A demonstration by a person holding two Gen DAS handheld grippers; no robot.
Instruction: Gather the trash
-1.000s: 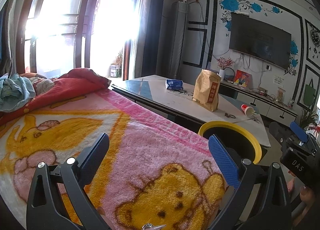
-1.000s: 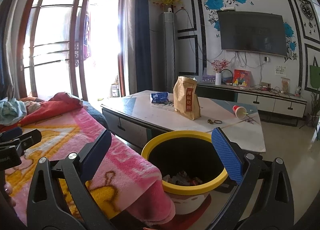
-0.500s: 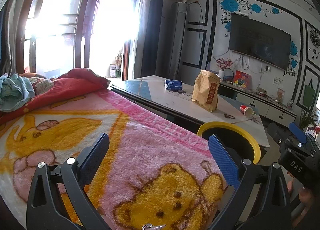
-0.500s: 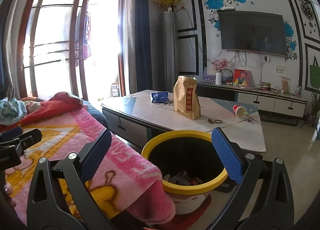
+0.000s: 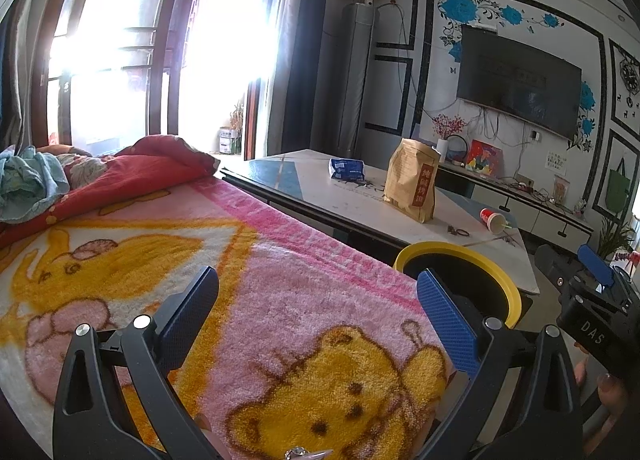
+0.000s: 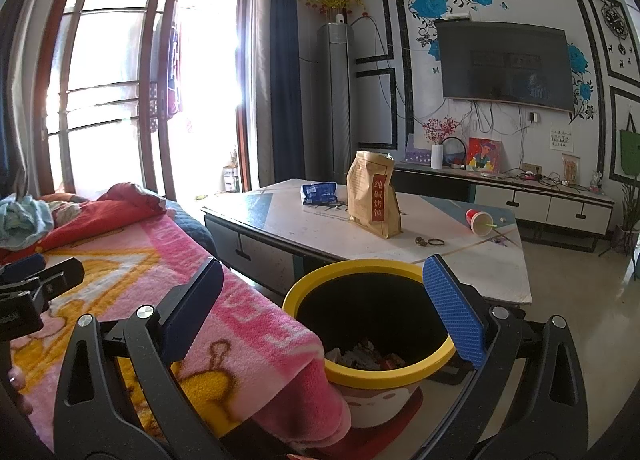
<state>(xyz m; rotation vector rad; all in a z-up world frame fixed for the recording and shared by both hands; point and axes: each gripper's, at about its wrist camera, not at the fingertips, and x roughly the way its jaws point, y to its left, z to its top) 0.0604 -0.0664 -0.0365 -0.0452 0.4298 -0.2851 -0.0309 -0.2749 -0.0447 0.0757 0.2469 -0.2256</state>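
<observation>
Beside the pink plush blanket with yellow cartoon bears [image 5: 304, 300], which covers the near left of the room, stands a round waste bin with a yellow rim and black inside [image 6: 370, 316]; crumpled wrappers [image 6: 366, 354] lie at its bottom. Left gripper [image 5: 318, 312]: black frame, blue textured pads, jaws spread wide, nothing between them, hovering over the blanket. Right gripper [image 6: 322, 304]: same build, jaws likewise wide apart and empty, poised above the bin's near rim, its right pad over the rim's right side. Each gripper shows at the edge of the other's view. Far side of the bin: a low coffee table with a pale marbled top and dark base [image 6: 440, 260]. On it, from left to right: a flat blue plastic packet [image 6: 319, 193], lying down; a tall tan paper snack bag with a red label [image 6: 373, 199], upright, just right of the packet; small dark rings [image 6: 430, 241] near the bag's foot; a red paper cup with a green straw [image 6: 479, 221], tipped on its side, mouth toward the near edge. Red quilt [image 5: 132, 171] and pale blue cloth [image 5: 28, 183] bunched at the far left end of the blanket. Wall-mounted dark television [image 6: 504, 63] over a white low cabinet [image 6: 544, 207] at the far right; bright glazed doors [image 6: 132, 87] at the far left.
</observation>
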